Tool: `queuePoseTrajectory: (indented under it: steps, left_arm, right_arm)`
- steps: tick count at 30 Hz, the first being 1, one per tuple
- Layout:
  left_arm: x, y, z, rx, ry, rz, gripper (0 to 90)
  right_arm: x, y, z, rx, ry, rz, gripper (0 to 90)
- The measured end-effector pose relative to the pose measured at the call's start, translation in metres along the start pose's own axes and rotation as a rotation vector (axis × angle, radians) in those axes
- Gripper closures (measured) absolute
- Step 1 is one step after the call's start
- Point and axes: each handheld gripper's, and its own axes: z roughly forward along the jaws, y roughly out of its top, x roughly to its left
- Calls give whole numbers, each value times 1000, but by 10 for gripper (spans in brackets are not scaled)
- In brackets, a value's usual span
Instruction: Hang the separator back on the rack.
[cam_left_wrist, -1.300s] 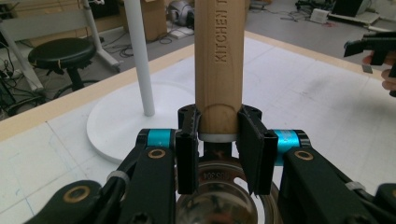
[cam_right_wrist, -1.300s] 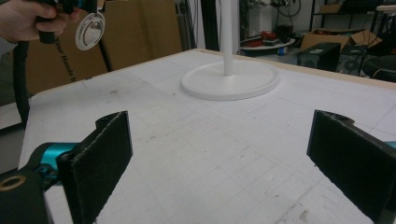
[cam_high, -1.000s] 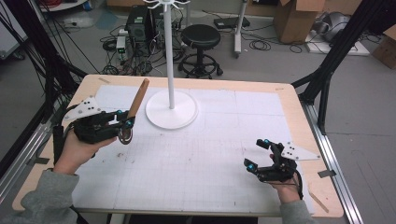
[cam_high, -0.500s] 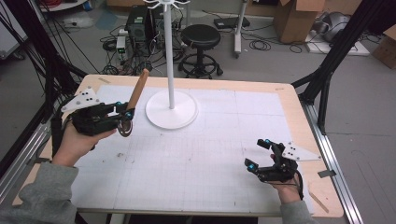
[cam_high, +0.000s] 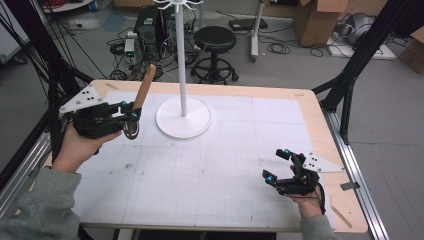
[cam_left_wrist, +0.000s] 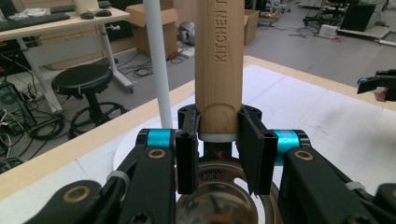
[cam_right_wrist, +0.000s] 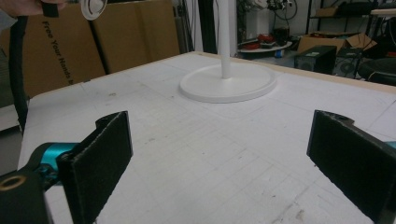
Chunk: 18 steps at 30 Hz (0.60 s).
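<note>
Tan wooden handle (cam_left_wrist: 219, 65), stamped lettering down its grain, over a shiny silver metal end (cam_left_wrist: 217, 205). Left claw (cam_left_wrist: 218, 154) black with bright blue joints and brass rivets. White surface (cam_high: 210, 170), faint grey grid, pale wood border. White stand (cam_high: 183, 116). Right claw (cam_right_wrist: 224, 163): black textured pads, blue joint.

The high view looks forward and down from above the person's side, taking in the whole table (cam_high: 215, 165) and the floor beyond. The left gripper view sits close behind its fingers (cam_left_wrist: 187, 144), facing across the table past the handle (cam_left_wrist: 219, 65) between them. The right gripper view rides low behind its own fingers (cam_right_wrist: 100, 156), facing over the tabletop. All three views share the white stand (cam_high: 183, 117) (cam_left_wrist: 159, 70) (cam_right_wrist: 228, 81), beyond both sets of fingers.
</note>
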Motion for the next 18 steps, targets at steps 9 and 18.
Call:
queuePoseTrajectory:
  steps: [9, 18]
  left_arm:
    - [8, 7, 1, 13, 37, 12, 693]
    - [16, 12, 6, 5, 35, -3, 694]
  right_arm:
    - [0, 0, 0, 5, 7, 6, 58]
    - [0, -1, 1, 7, 8, 6, 57]
